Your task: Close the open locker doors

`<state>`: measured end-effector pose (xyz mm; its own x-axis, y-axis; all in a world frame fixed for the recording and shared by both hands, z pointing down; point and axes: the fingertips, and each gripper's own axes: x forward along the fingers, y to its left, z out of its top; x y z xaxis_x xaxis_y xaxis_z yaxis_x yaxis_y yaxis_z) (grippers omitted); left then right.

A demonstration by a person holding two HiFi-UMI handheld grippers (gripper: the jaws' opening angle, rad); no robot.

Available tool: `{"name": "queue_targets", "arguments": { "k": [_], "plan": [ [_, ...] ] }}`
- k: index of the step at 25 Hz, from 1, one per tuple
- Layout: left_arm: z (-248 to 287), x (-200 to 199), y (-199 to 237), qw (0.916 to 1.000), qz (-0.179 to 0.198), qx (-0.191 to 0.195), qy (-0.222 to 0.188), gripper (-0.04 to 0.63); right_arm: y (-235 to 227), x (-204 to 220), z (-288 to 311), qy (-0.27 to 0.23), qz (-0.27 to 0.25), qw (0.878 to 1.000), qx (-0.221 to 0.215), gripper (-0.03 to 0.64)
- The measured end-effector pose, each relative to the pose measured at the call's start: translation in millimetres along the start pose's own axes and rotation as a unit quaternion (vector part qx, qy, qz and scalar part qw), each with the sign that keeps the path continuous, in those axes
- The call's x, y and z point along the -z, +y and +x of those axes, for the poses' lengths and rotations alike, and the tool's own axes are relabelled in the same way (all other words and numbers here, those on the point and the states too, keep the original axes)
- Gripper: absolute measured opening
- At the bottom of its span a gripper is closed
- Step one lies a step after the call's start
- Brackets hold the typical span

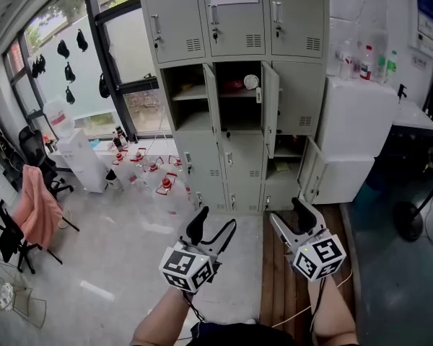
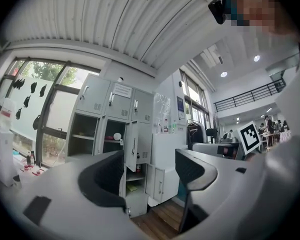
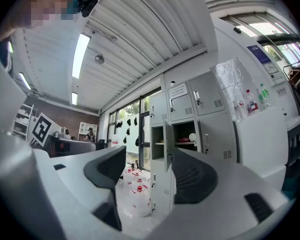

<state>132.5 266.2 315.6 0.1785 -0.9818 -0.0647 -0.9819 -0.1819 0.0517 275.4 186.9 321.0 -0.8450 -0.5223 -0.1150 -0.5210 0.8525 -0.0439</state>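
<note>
My left gripper and right gripper gape empty; in their own views, jaws cover part of the lockers.

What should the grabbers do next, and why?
Probably move forward toward the lockers first. The left gripper and right gripper are low, jaws open and empty, well short of the doors. The middle door and the lower right door stand swung out, so the right gripper could then push the middle one shut.
</note>
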Motion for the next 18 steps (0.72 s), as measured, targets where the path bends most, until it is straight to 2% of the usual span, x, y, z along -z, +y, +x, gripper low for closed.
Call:
{"name": "queue_targets", "arguments": {
  "k": [1,9,18],
  "plan": [
    [1,0,-1,1.0,0.002,-0.001,0.001,0.328,-2,1,1,0.001,0.002,1.0,0.0,0.295],
    [12,12,14,0.9999,0.008,-0.008,0.012,0.328,-15,8,20,-0.005,0.024,1.0,0.0,0.293],
    [40,16,74,1.0,0.002,-0.001,0.004,0.328,-22,19,78,-0.002,0.027,1.0,0.014,0.29]
  ]
}}
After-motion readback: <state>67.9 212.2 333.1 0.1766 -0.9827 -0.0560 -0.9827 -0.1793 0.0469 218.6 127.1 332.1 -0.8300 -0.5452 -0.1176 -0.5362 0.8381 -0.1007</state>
